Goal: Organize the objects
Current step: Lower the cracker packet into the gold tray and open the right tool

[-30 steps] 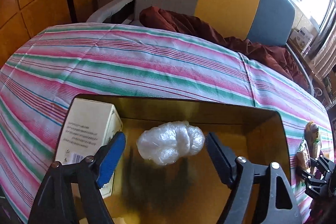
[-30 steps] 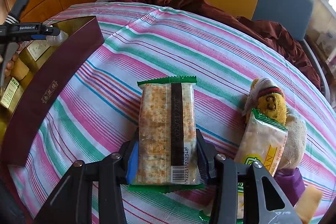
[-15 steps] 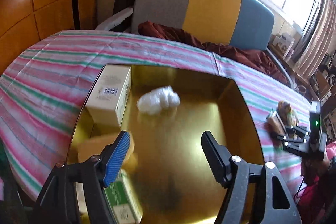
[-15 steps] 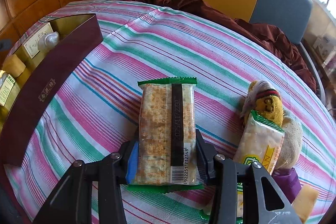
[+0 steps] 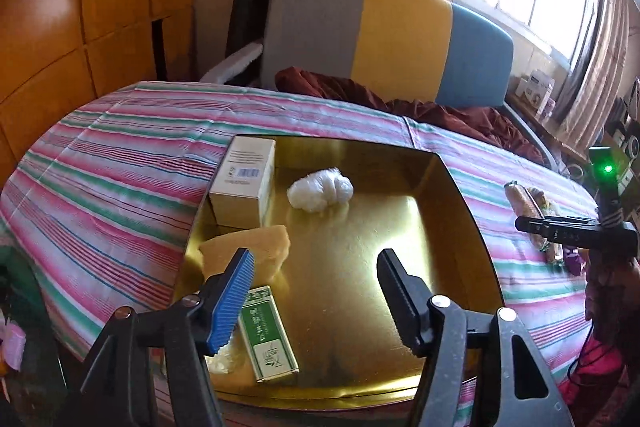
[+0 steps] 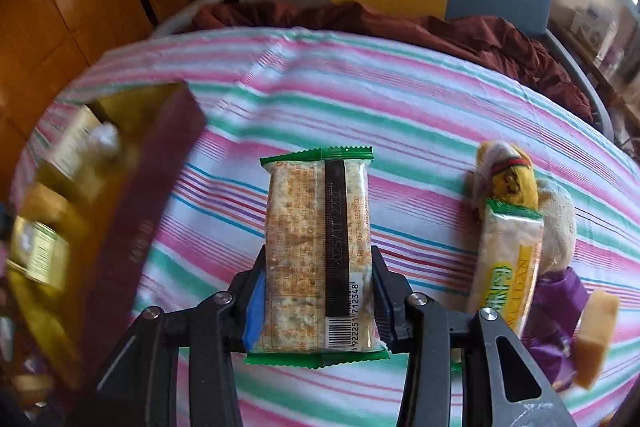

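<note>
The cracker packet (image 6: 318,255) with green crimped ends sits clamped in the right gripper (image 6: 318,303), its jaws closed tight on the packet's lower half, barcode end nearest the wrist, above the striped cloth of the counter (image 6: 400,115). The gold-lined box (image 5: 452,187) with its maroon outer wall lies to the left of it, blurred in the right wrist view.

The left gripper (image 5: 316,287) hangs over the near part of that box with nothing between its jaws; they stand partly open and have just been closing. Inside the box I see a cream carton (image 5: 244,183) against the left wall, a crumpled clear plastic bag (image 5: 320,189) near the far side, a yellow sponge-like block (image 5: 248,249) and a small green box (image 5: 270,333) close to the near edge. The whole right half of the gold floor looks free.

To do this well, I'd say carry the packet high enough to clear the maroon wall, then lower it flat onto that open right half, lengthwise beside the other things, and release only once it rests. The left gripper should move aside so the two don't meet. A second snack packet (image 6: 508,267), leaning on a plush toy (image 6: 508,175), waits on the cloth to the right.
</note>
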`<state>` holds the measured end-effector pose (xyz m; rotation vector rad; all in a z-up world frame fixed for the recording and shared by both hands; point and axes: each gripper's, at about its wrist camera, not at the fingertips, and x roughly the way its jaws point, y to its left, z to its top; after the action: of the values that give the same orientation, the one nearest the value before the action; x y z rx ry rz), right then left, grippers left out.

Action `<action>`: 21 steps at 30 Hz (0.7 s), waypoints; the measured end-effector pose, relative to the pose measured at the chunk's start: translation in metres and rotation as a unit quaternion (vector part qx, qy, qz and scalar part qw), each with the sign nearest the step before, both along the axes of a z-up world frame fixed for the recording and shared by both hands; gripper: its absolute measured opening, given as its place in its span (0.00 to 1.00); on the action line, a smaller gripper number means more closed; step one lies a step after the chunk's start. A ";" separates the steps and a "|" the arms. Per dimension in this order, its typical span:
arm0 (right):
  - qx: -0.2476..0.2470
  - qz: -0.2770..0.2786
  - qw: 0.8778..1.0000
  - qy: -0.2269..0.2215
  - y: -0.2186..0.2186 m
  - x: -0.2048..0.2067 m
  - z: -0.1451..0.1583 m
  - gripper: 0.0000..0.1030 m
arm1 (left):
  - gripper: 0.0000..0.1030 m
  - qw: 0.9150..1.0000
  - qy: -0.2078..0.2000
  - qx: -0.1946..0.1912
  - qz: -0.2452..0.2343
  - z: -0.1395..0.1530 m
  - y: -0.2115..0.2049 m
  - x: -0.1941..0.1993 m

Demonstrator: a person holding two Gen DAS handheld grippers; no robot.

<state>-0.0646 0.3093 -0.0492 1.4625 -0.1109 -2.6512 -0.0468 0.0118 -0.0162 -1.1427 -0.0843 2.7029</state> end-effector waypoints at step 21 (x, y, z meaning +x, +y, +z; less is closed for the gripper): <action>-0.134 0.087 0.980 -0.114 -0.223 -0.056 -0.029 0.46 | 0.63 0.997 0.021 -0.016 0.066 -0.002 -0.050 0.012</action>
<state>-0.1201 0.0867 -0.0780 1.5959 -0.3307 -2.2236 -0.0353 -0.0380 -0.0185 -1.1275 -0.1155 2.8526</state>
